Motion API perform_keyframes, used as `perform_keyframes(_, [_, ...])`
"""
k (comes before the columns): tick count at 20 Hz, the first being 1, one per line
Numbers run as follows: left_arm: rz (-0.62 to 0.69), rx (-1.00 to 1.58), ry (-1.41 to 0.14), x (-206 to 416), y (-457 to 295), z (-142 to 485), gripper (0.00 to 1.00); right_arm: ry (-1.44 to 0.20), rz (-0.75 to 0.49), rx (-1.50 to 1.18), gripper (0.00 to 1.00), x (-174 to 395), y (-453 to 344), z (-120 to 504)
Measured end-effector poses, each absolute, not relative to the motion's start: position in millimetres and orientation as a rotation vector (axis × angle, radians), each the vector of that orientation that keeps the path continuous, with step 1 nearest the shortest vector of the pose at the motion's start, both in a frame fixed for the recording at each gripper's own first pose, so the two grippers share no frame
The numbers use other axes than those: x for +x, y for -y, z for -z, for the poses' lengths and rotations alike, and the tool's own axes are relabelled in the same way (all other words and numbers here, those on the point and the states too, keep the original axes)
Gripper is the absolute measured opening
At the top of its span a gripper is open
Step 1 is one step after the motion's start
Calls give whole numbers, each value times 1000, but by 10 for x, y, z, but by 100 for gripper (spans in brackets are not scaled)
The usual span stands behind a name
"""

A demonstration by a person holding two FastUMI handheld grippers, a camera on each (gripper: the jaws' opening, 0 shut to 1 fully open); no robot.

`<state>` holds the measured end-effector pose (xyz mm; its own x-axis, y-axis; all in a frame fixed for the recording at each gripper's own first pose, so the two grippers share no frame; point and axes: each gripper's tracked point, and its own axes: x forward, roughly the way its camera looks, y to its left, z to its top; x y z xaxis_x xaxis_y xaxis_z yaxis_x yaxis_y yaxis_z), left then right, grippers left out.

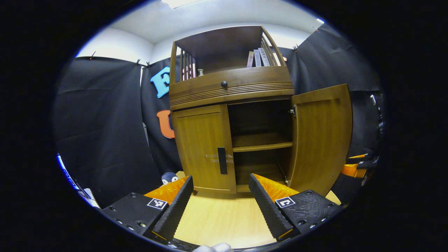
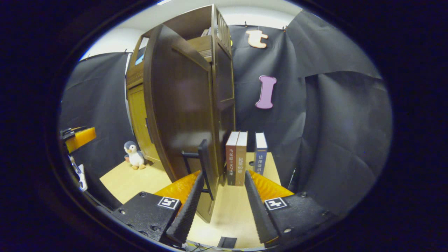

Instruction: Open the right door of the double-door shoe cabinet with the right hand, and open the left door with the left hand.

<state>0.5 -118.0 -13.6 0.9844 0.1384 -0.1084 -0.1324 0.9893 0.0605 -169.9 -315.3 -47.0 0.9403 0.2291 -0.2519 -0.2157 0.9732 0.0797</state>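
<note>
In the left gripper view the wooden shoe cabinet (image 1: 231, 87) stands straight ahead on a pale wooden floor. Its left door (image 1: 201, 147) is shut, with a black vertical handle (image 1: 222, 160) at its inner edge. The right door (image 1: 322, 140) is swung wide open, baring the shelves (image 1: 262, 143). My left gripper (image 1: 220, 196) is open, a short way in front of the left door's handle and apart from it. In the right gripper view the open right door (image 2: 182, 105) is seen almost edge-on. Its handle (image 2: 204, 162) stands between the fingers of my open right gripper (image 2: 222, 196), nearer the left finger.
Upright books (image 2: 238, 161) stand on the floor beside the cabinet's right side, just past the right gripper. A toy penguin (image 2: 133, 154) sits by the cabinet's left front corner. More books (image 1: 257, 57) lean on the top shelf. Black cloth walls close in all around.
</note>
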Motion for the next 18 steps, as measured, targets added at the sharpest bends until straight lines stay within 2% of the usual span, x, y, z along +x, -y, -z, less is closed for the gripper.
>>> perform_keyframes(1, [-130, 54, -114, 35, 1135, 147, 96, -256, -202, 60, 77, -1757, 3174, 397])
perform_keyframes(4, [-92, 30, -112, 141, 994, 161, 96, -218, -115, 109, 79, -1993, 3124, 151])
perform_keyframes(8, [-41, 58, -110, 347, 657, 173, 96, -152, -32, 108, 100, -2247, 2749, -110])
perform_keyframes(18, [67, 48, -71, 1205, 210, 458, 96, -110, -7, 123, 100, -2501, 1278, -324])
